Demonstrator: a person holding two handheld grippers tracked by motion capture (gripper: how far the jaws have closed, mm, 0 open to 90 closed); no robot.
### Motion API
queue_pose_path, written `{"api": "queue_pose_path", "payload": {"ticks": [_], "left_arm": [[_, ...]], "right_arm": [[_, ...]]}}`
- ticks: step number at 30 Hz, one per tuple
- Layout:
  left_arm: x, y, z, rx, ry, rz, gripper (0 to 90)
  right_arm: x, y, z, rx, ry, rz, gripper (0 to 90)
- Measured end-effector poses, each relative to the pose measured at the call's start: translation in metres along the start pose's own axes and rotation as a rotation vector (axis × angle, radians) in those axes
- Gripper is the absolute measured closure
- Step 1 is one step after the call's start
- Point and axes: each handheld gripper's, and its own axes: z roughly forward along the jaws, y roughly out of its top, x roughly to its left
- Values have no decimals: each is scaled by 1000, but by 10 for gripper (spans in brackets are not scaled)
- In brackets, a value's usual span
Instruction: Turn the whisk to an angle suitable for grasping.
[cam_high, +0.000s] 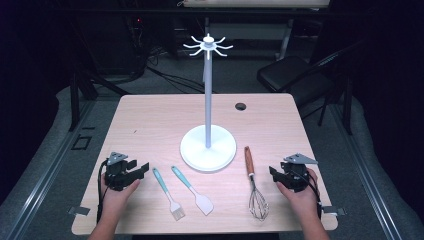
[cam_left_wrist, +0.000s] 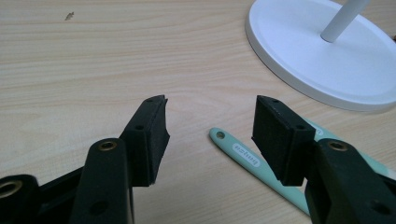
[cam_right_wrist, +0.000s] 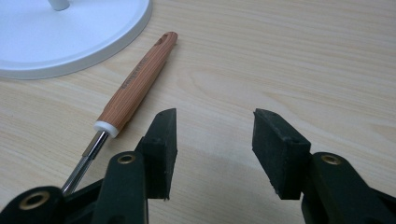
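Bright lit table (cam_high: 150, 120), dark surroundings, perhaps slight glare, soft shadows

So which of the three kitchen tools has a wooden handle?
The whisk, lying beside the right gripper. Its handle is brown wood, while the brush and spatula both have light teal handles.

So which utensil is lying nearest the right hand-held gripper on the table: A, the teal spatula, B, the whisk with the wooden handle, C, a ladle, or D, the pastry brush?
B: in the high view the whisk lies just beside the right hand-held gripper, while the pastry brush and the spatula lie over toward the left hand-held gripper.
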Motion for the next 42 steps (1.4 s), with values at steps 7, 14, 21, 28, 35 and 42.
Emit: {"api": "queue_pose_path", "payload": {"ticks": [7, 14, 21, 28, 35, 42], "left_arm": [[-3, 1, 0, -2, -28, -12, 448], [-6, -1, 2, -4, -41, -18, 453], [-7, -1, 3, -5, -48, -13, 456], [-4, 0, 0, -11, -62, -30, 482], [-2, 0, 0, 0, -66, -44, 477], [-3, -1, 1, 7, -65, -43, 477]], "right_arm": [[1, 0, -4, 8, 9, 42, 597], [-1, 2, 0, 59, 15, 33, 619], [0, 13, -5, 89, 34, 57, 596], [4, 31, -12, 159, 28, 60, 633], [9, 51, -16, 188, 61, 57, 649], [13, 64, -11, 251, 81, 58, 651]]}}
